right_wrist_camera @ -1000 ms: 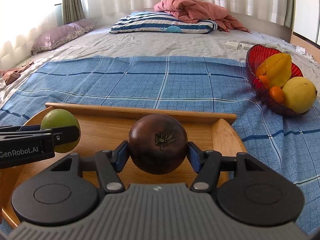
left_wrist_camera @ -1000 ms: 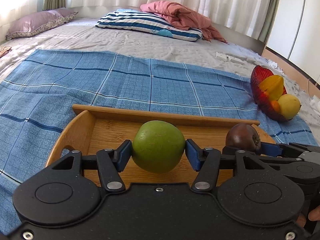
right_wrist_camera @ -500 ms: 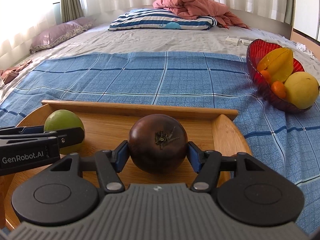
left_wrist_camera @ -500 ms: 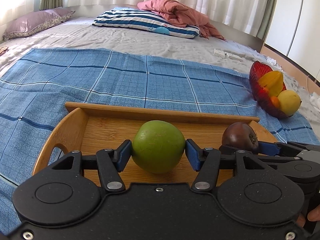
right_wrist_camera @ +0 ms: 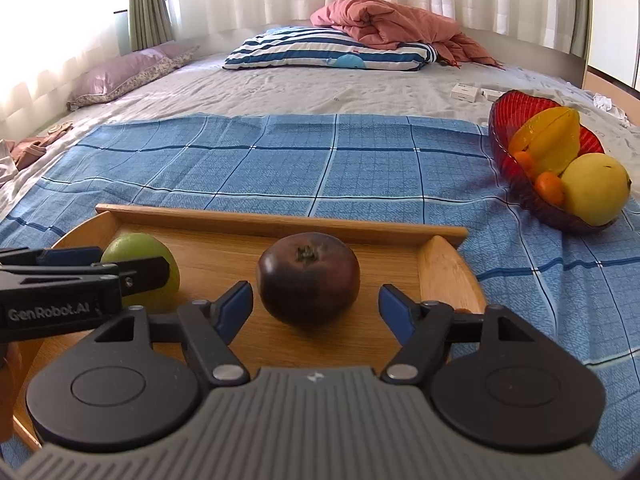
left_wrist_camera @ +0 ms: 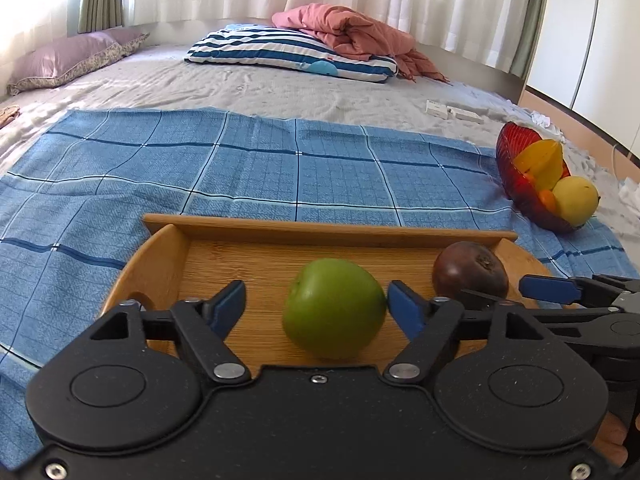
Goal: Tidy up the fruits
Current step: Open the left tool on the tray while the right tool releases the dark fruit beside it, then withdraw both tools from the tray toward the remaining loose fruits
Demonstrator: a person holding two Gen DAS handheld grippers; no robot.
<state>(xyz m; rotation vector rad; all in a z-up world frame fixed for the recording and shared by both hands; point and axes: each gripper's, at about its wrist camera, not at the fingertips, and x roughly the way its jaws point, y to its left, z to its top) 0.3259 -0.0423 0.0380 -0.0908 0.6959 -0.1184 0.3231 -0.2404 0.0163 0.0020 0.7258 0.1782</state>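
Both grippers stand open over a wooden tray (left_wrist_camera: 256, 227). Left gripper (left_wrist_camera: 316, 304) has spread fingers around a green fruit (left_wrist_camera: 334, 314) resting on the tray floor, right pad touching it. Right gripper (right_wrist_camera: 316, 306) brackets a dark brown fruit (right_wrist_camera: 308, 278), apart from both pads. Tray sits on a blue checked cloth (right_wrist_camera: 320, 160) on a bed; a red bowl (right_wrist_camera: 508, 120) of yellow and orange fruit lies to the right.

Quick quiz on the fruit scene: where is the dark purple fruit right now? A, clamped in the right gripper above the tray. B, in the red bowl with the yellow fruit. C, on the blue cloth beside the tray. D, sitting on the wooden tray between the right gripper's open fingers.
D: the dark purple fruit rests on the wooden tray, with gaps between it and both fingers of the right gripper.
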